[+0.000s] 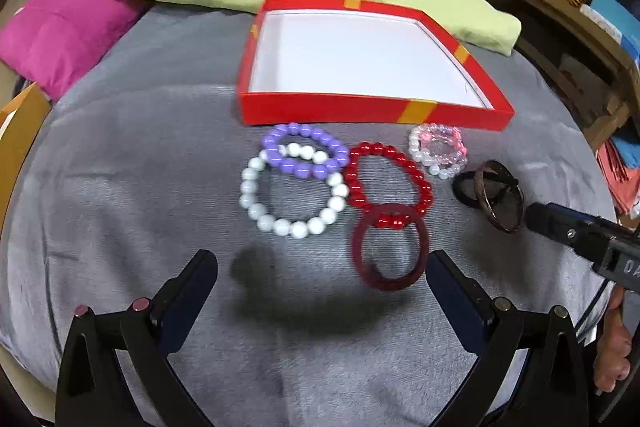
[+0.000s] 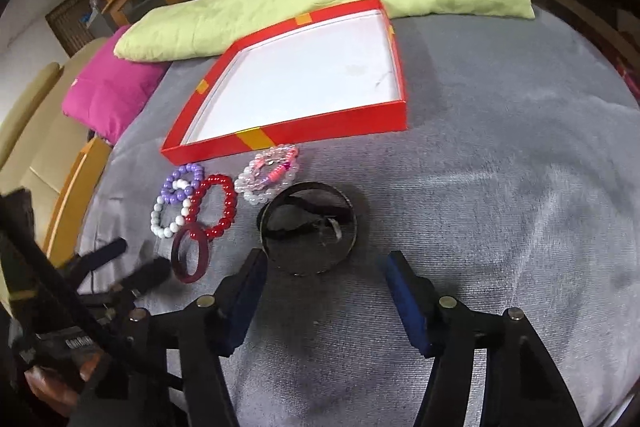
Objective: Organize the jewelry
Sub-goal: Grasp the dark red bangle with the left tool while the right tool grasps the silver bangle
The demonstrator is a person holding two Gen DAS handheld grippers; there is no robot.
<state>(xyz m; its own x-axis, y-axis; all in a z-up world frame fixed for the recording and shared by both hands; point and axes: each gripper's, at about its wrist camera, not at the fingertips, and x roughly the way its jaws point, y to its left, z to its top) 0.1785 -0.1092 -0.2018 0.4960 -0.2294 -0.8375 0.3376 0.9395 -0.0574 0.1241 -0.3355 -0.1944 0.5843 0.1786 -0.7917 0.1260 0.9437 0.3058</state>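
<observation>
Both claws apart, empty. My left claw [image 1: 322, 261] sits by the dark red solid bangle [image 1: 390, 247], right claw [image 2: 324, 259] by the dark metal bangle [image 2: 308, 229]. Red shallow cardboard box [image 1: 320, 109] empty. Risk: bangles overlap neighbours, one grab drags two.

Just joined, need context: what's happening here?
A person holds a gripper in each hand over a grey blanket, sorting jewelry. Nothing is in the red box yet. The left gripper hangs open near the dark red bangle; the right gripper is open just short of the dark metal bangle. The white, purple, red and pink-clear bead bracelets lie in front of the box, some overlapping.
</observation>
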